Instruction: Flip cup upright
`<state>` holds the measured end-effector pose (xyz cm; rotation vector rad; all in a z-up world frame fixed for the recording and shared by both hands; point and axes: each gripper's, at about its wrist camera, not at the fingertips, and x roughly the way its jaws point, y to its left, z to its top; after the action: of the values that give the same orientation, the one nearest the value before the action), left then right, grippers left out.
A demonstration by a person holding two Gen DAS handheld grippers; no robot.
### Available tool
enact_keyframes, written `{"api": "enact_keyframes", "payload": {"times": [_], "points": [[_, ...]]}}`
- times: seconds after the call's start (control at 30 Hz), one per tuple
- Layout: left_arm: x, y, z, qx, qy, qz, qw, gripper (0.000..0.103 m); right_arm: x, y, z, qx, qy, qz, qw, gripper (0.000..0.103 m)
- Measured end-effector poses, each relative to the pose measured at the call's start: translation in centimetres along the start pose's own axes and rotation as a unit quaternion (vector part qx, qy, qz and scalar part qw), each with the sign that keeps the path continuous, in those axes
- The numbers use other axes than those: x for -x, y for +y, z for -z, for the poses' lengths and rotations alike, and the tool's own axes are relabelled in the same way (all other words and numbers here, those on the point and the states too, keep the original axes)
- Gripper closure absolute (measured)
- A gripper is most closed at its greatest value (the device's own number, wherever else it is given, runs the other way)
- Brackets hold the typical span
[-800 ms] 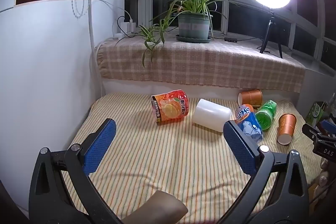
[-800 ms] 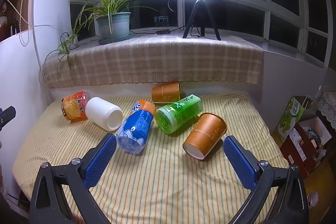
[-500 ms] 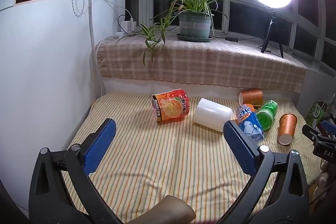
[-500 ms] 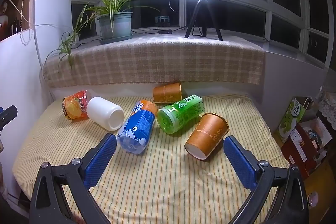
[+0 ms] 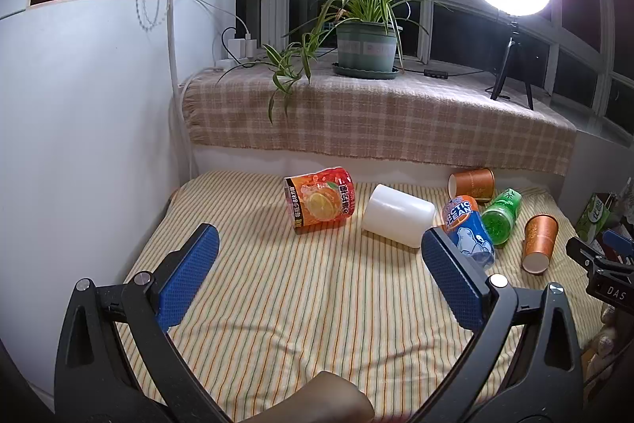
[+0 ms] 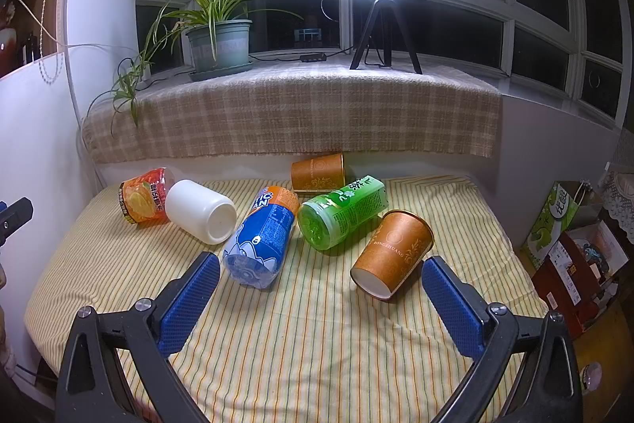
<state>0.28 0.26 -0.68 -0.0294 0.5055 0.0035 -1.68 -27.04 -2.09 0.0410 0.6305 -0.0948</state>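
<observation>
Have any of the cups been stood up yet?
Not yet. All six cups lie on their sides on the striped cloth, like the near orange paper cup and the white cup. The right gripper and left gripper are open and empty. Every flip is left.

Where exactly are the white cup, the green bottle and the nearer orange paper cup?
white cup [image 6: 198,209], right wrist view, on its side wall.
green bottle [image 6: 344,211], right wrist view, on its label.
nearer orange paper cup [image 6: 396,248], right wrist view, on its printed side.
</observation>
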Motion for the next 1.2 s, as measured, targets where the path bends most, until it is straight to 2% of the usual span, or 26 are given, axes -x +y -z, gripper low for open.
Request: {"api": "enact_keyframes", "payload": {"times": [1.2], "points": [[0.5, -0.9, -0.2, -0.003, -0.001, 0.002, 1.0, 0.0, -0.3, 0.4, 0.4, 0.0, 0.01, -0.01, 1.0, 0.0]]}}
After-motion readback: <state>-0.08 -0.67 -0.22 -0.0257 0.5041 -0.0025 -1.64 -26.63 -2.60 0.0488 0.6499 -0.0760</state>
